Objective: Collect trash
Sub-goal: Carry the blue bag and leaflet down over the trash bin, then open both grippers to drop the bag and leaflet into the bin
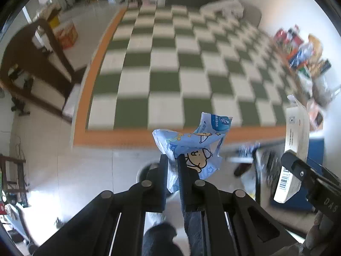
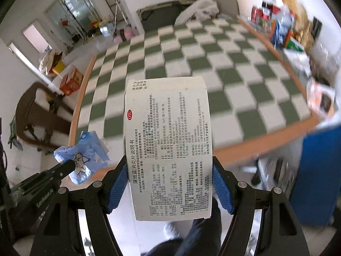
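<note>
The left gripper (image 1: pixel 172 160), black with two narrow fingers, is pinched tight on a crumpled pale-blue plastic wrapper printed with cartoon animals (image 1: pixel 191 145). The soft film bunches up between the fingers and fans upward and to the right above their tips, held in the air over the pale tiled floor (image 1: pixel 96 170).

The right gripper (image 2: pixel 169 168), black with blue textured pads (image 2: pixel 117 183), is clamped on the long sides of a flat white cardboard medicine box covered in black Chinese print with a red OTC oval (image 2: pixel 168 149). The box's long axis runs straight forward along the fingers, its far end pointing away from the camera, and its broad printed face is turned toward the lens. In the left wrist view the same box shows edge-on at the right, with a barcode near its lower end.

Just right of the grippers stands a blue bin-like container (image 2: pixel 315 170); its contents cannot be made out through the blur.

Beyond lies a large green-and-white checkered foam mat with an orange border (image 1: pixel 170 68), flat on the floor. A dark wooden chair (image 1: pixel 32 64) stands to its left. Along the mat's right edge sits a heap of colourful packets and bottles (image 2: pixel 283 27), and at the far end a rumpled white cloth or bag (image 2: pixel 200 8).
</note>
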Motion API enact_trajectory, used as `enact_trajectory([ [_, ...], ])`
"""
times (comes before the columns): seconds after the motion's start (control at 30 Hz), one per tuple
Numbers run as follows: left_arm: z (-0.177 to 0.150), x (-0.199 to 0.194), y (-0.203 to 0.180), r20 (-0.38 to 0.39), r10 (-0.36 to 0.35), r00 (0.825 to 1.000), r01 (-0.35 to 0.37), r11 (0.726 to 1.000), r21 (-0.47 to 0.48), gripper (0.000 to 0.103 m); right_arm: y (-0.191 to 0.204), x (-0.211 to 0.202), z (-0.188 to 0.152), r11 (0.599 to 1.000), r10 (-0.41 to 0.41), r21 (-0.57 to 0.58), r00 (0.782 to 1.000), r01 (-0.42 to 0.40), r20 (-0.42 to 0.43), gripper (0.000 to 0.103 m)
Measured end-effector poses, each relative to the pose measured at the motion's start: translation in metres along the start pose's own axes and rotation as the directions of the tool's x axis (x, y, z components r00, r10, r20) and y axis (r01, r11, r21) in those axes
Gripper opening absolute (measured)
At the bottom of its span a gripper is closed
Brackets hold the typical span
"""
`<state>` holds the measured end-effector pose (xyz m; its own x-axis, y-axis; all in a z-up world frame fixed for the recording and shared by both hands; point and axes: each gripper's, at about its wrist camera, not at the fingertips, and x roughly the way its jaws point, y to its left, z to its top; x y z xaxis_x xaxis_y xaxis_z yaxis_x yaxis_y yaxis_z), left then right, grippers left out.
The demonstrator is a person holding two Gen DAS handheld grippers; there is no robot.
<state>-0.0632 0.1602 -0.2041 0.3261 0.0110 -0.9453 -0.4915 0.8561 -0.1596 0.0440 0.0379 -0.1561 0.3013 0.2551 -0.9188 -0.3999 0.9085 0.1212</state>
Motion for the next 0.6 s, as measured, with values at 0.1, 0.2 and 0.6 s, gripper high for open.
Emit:
enact_trajectory([
  [0.1, -0.035, 0.031, 0.019, -0.084, -0.003, 0.996, 0.002, 1.0, -0.017, 0.007, 0.007, 0.022, -0.05, 1.0, -0.001, -0.013, 0.997, 0.0, -0.082, 0.074],
  [0.2, -0.062, 0.077, 0.037, -0.17, -0.014, 0.985, 0.005, 0.998, -0.058, 0.007, 0.006, 0.059, -0.091, 1.0, -0.003, -0.012, 0.987, 0.001, -0.163, 0.074],
  [0.6, -0.129, 0.351, 0.097, -0.374, -0.01, 0.927, -0.059, 0.983, -0.171, 0.014, -0.055, 0.346, -0.241, 0.968, 0.094, 0.252, 0.905, 0.015, -0.415, 0.074],
])
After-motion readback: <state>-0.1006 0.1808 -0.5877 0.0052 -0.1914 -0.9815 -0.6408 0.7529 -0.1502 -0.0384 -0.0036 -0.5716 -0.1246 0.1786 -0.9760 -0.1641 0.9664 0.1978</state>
